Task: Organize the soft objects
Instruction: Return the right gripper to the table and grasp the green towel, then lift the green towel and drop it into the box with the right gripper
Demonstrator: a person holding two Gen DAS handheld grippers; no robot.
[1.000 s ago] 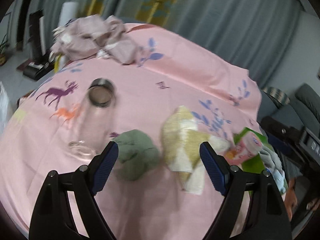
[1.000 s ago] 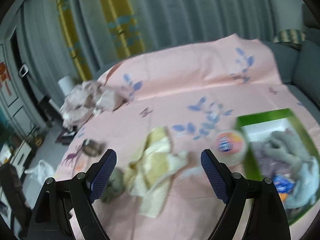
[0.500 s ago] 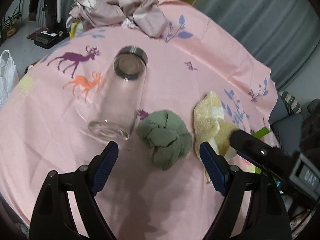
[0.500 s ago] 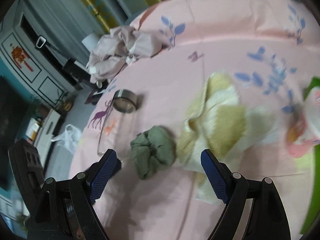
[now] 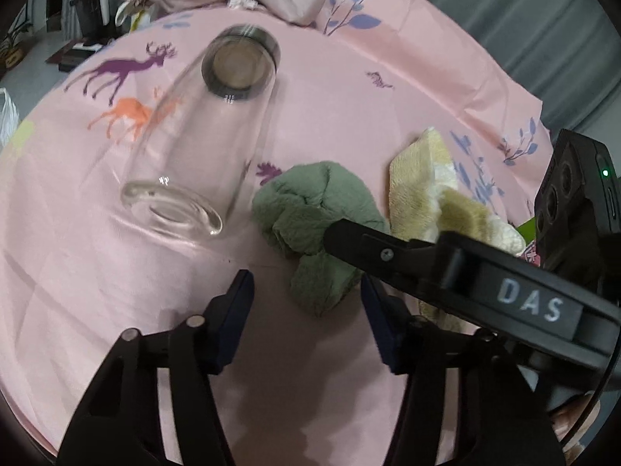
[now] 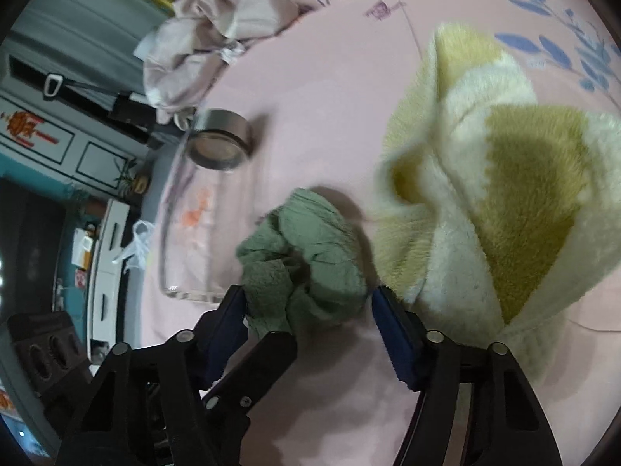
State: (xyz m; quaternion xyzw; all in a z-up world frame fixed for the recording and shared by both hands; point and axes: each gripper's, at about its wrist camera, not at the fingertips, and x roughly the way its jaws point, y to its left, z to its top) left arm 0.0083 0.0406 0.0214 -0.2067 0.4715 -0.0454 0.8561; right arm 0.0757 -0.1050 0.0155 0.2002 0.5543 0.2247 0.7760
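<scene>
- Green cloth (image 5: 314,213), bunched into a ball, lay on the pink tablecloth (image 5: 330,116) in our left wrist view, just right of a clear glass jar (image 5: 202,136) lying on its side, with the yellow towel (image 5: 446,194) just beyond it on the right. Our left gripper (image 5: 306,310) stood open and empty, short of the cloth's near end, and our right gripper's finger crossed over the cloth.
- Through our right wrist view, our right gripper (image 6: 308,318) stood open around the green cloth (image 6: 310,256), its blue pads (image 6: 392,334) flanking the bundle, not closed on it.
</scene>
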